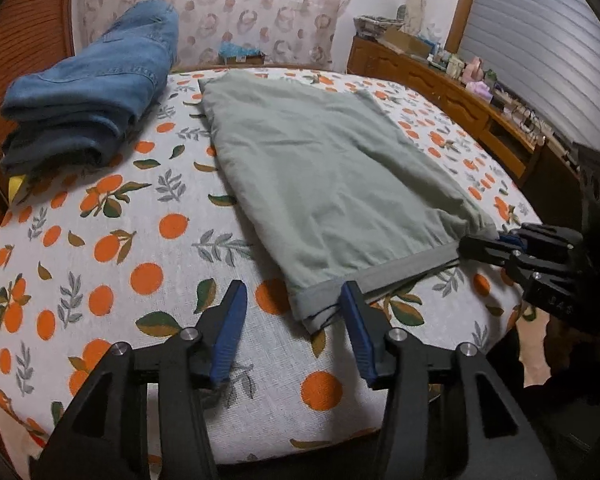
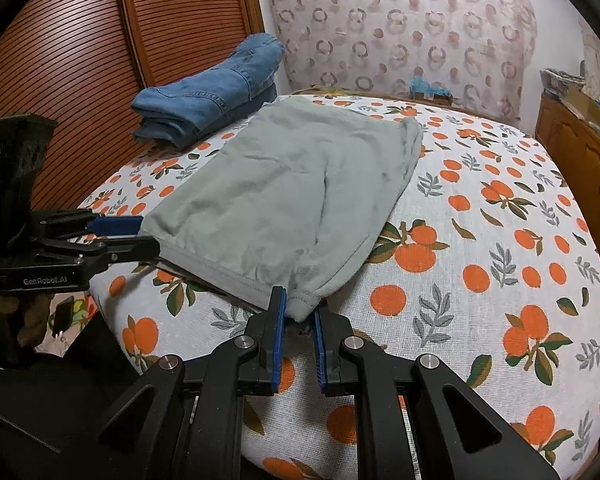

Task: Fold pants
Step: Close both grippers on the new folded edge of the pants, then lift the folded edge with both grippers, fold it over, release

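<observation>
A pair of pale sage-green cotton pants (image 1: 320,168), already folded into a flat oblong, lies on a bed covered by a white sheet printed with oranges and leaves (image 1: 112,240); the pants stretch straight ahead of both grippers, waistband end nearest them.

The left gripper (image 1: 294,308), black with blue pads, has its fingers spread wide; the near left corner of the waistband sits between them, touching the right finger (image 1: 354,312) while the left finger stands apart from the cloth. In the right wrist view this gripper (image 2: 140,236) shows from the side at the same corner.

The right gripper (image 2: 300,316) has its fingers drawn close together, pinching the near right corner of the waistband; the cloth bunches between the blue pads (image 2: 279,320).

A folded stack of blue denim jeans (image 1: 88,92) rests ahead and to the left of the left gripper, near the far edge of the bed, beside the green pants but not touching them; behind it hangs a cream curtain with ring patterns (image 2: 400,28).
</observation>
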Tool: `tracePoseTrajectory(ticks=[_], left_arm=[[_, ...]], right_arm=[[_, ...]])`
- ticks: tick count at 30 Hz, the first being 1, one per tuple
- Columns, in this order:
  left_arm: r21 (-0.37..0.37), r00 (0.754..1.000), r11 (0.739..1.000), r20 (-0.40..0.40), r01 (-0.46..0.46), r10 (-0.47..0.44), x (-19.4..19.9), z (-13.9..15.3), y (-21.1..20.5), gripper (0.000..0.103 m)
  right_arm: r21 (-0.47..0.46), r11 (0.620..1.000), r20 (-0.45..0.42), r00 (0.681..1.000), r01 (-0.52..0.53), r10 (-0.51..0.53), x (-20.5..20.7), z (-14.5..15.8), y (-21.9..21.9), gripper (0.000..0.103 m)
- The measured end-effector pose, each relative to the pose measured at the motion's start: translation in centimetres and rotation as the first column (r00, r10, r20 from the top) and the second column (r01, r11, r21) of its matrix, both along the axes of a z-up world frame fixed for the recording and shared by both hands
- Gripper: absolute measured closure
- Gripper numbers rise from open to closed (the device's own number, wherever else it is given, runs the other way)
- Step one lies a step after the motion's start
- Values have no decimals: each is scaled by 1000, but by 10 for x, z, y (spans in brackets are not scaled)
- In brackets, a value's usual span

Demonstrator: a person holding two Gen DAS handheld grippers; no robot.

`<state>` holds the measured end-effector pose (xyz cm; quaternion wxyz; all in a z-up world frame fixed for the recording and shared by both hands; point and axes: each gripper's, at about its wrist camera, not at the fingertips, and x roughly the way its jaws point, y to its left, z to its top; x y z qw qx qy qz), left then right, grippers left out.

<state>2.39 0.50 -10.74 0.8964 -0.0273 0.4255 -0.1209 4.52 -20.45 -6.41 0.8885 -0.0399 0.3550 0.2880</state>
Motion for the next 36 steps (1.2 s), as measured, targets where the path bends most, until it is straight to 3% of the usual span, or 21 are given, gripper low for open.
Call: tracePoseTrajectory(ticks=[5,13,23,36], left_arm=[[-8,1000,1000,5,10,-10,-1,0,-4,58],[29,999,999,18,45,-45,-4,3,-14,91],[-21,998,998,36,56,-55,-10,18,-9,93],[-45,988,995,128,88,-82,-25,56,-13,93]], right_arm=[[0,1000,0,1000,0,0,0,0,0,91],[5,1000,0,1000,-2,2,0,-1,0,91],[31,999,21,1000,-17,16,-6,7,-5,91],[82,996,74,997,-36,30,-20,36,-18,91]])
